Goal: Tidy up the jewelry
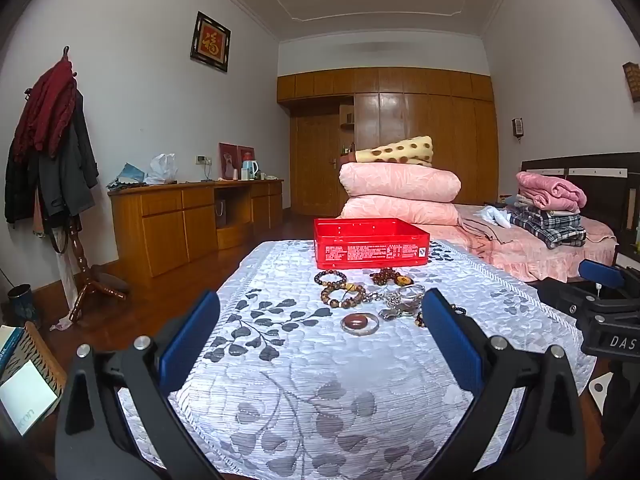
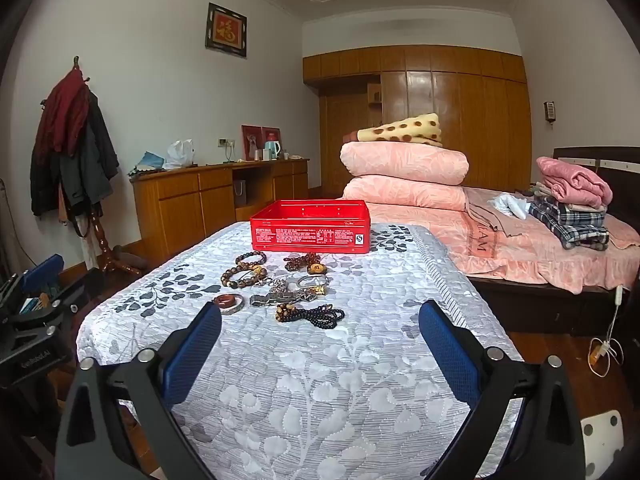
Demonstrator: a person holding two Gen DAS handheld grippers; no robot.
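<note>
The jewelry (image 2: 276,292) lies in a loose heap on the counter (image 2: 320,380) with the leaf-pattern cloth, near the red box (image 2: 310,226); both grippers (image 1: 320,332) (image 2: 320,340) hover with fingers wide apart, a bed (image 2: 540,248) just beside

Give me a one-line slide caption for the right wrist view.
Open right tongs hover over a leaf-patterned quilt, facing scattered bead bracelets and an open red tin.
</note>
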